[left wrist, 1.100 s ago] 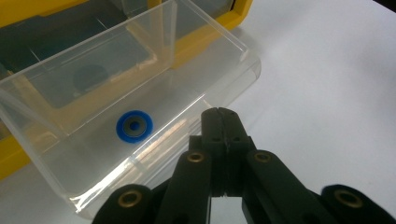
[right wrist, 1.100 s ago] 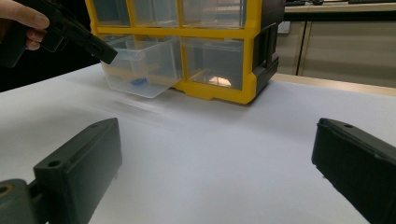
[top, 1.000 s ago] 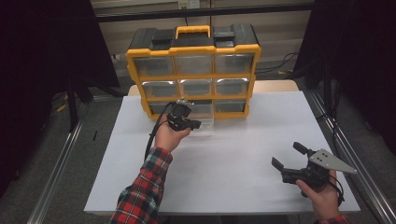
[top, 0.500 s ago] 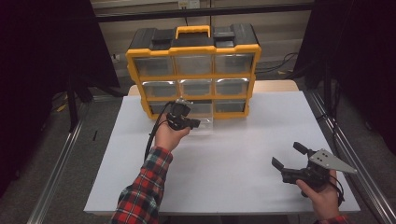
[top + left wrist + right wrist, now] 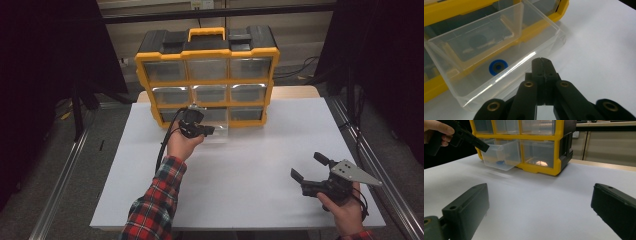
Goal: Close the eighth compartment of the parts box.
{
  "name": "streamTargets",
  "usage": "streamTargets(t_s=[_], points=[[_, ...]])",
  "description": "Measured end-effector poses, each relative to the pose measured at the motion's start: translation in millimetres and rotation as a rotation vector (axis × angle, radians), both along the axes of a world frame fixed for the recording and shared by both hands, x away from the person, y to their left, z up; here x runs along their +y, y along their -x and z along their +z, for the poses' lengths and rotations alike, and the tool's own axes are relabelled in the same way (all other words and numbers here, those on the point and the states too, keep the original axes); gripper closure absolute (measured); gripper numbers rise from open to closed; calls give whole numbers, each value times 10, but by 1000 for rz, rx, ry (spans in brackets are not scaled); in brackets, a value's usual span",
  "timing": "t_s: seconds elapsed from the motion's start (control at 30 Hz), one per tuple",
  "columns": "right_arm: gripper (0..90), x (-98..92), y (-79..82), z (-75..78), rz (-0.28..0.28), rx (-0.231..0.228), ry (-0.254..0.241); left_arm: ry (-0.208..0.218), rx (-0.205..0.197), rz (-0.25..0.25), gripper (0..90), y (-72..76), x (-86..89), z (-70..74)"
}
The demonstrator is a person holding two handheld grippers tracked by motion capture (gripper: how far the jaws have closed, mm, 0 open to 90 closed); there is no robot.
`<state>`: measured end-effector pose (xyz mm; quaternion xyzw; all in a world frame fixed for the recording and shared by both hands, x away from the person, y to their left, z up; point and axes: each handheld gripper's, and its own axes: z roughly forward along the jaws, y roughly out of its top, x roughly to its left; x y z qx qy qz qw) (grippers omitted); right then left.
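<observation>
At the back of the white tabletop (image 5: 240, 165) a yellow box of drawers (image 5: 207, 75) is stood up, with a black top and a yellow handle. Nine clear drawers are seen in it, three in each row. One clear drawer (image 5: 496, 50) in the bottom row, the middle one, is pulled out over the tabletop. Inside it a small round blue thing (image 5: 498, 67) with a dark middle is seen, lying flat on the bottom near the front wall. What is kept in the other drawers cannot be told.

The left hand-held gripper (image 5: 205, 131) is held just in front of the open drawer, and its jaws are squeezed tight together with nothing between them. The right hand-held gripper (image 5: 307, 168) is held well apart from the box, near the front right of the tabletop, and its jaws are spread wide with nothing in them.
</observation>
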<state>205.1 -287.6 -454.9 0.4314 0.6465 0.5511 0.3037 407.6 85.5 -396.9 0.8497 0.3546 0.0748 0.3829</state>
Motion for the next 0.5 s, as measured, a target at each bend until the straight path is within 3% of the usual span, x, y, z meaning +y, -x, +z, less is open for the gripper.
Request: streamTargets(t_s=[0.07,0.5], points=[[10,1,0,1,1,-1,-1,17,-3,7,900,-5,-15,-11],[9,3,-1,0,2,2,-3,4,-17,27,900,-49,-36,-3]])
